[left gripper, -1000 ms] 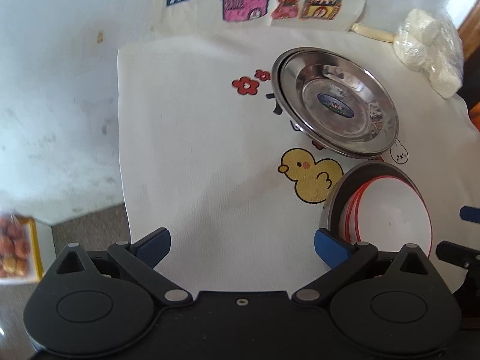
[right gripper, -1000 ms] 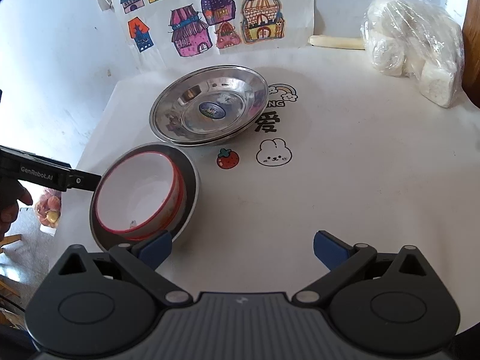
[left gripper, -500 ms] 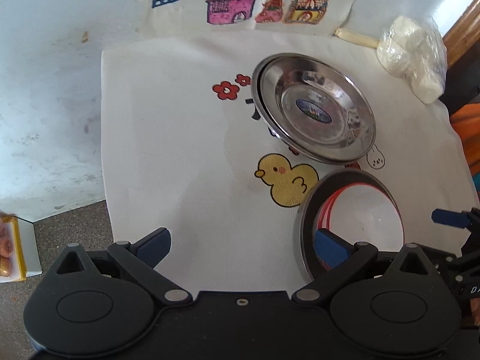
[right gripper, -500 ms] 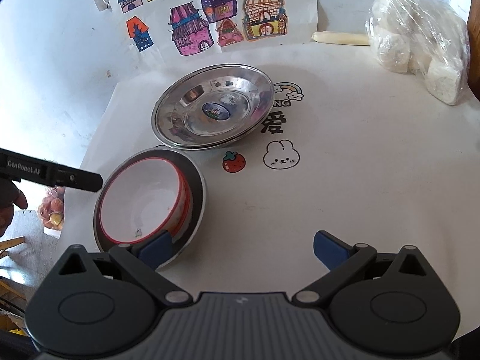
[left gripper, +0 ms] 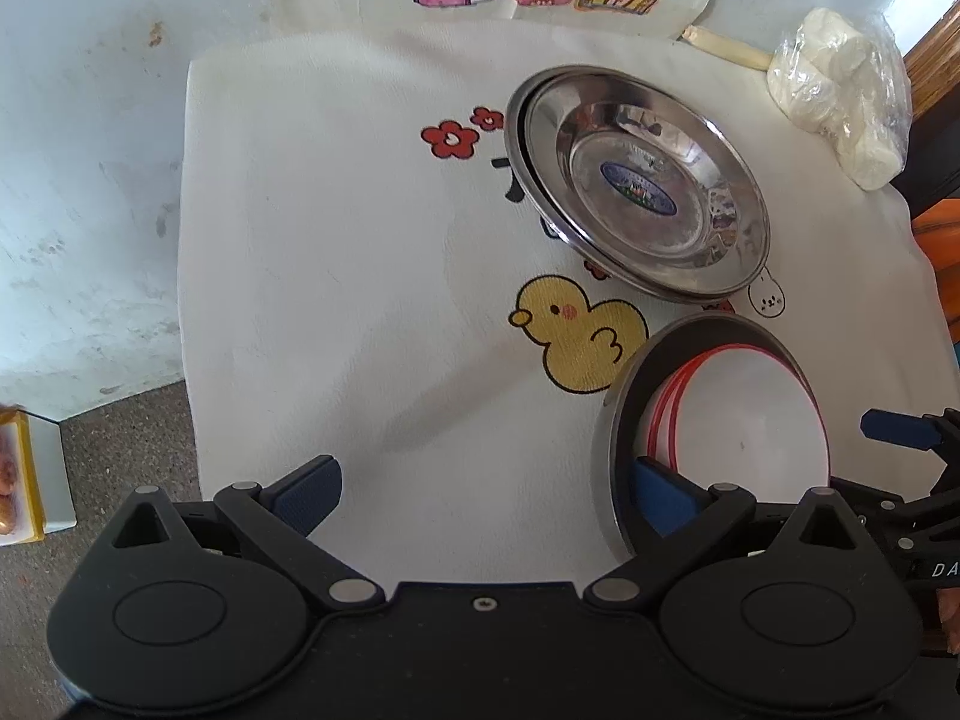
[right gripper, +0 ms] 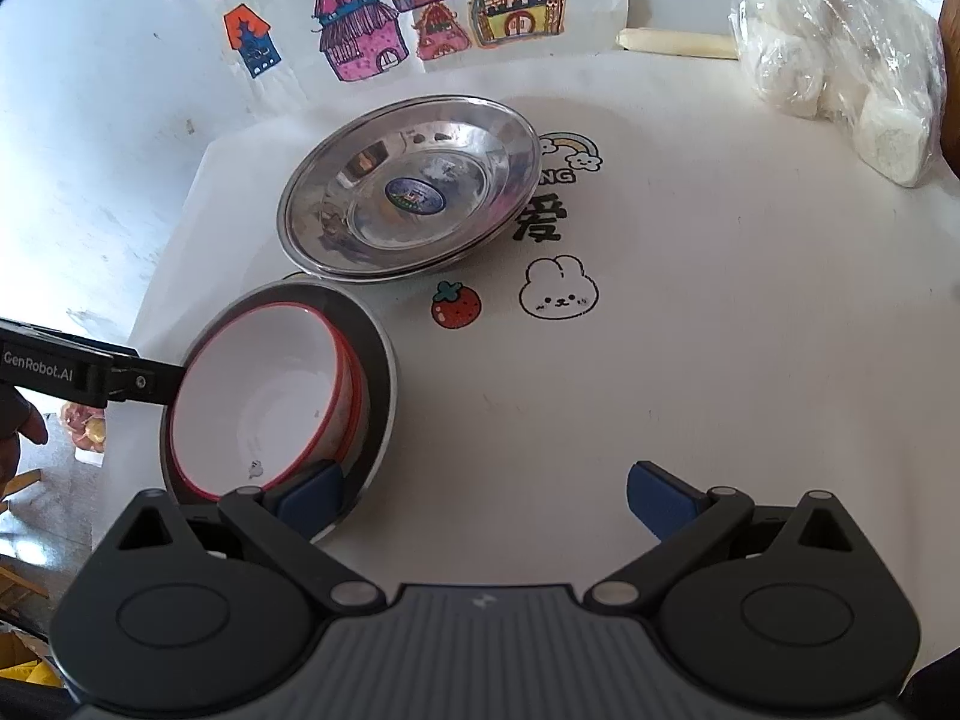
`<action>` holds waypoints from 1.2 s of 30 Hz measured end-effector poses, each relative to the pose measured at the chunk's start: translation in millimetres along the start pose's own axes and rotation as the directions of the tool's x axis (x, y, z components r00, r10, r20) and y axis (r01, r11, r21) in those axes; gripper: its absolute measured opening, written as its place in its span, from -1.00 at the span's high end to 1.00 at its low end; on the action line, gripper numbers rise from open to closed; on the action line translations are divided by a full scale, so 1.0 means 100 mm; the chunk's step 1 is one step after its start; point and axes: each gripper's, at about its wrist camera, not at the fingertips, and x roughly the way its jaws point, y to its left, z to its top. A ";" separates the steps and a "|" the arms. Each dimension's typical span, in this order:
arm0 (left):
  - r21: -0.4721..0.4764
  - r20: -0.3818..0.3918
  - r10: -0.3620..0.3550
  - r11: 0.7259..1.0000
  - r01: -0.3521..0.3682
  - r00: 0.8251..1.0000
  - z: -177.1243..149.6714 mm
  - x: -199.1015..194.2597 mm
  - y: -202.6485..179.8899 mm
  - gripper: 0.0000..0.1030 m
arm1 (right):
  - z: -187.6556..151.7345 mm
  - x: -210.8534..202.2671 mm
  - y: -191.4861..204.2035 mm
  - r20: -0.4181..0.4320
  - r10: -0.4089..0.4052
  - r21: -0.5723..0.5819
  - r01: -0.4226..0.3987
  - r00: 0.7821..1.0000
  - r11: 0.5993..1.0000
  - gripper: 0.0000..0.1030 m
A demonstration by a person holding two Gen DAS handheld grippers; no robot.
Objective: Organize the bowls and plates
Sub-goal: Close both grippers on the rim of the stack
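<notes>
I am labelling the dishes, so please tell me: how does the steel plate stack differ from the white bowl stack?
The steel plate stack is shiny metal, wide and shallow; the white bowl stack is matte white with red rims, narrower and deeper. The plates lie directly on the tablecloth, while the bowls sit inside a steel bowl. A blue sticker marks the top plate; the top bowl has none. Both are nested upright.

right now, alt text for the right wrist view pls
Open right gripper over a white cartoon cloth, its left pad by nested red-rimmed bowls in a steel bowl. Steel plates behind; bag far right.
</notes>
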 end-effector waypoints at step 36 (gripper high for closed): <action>-0.007 -0.018 -0.009 1.000 0.009 1.000 -0.01 0.08 -0.11 -0.48 | 0.16 0.17 0.06 -0.124 0.060 0.162 -0.039 0.991 0.986 -0.01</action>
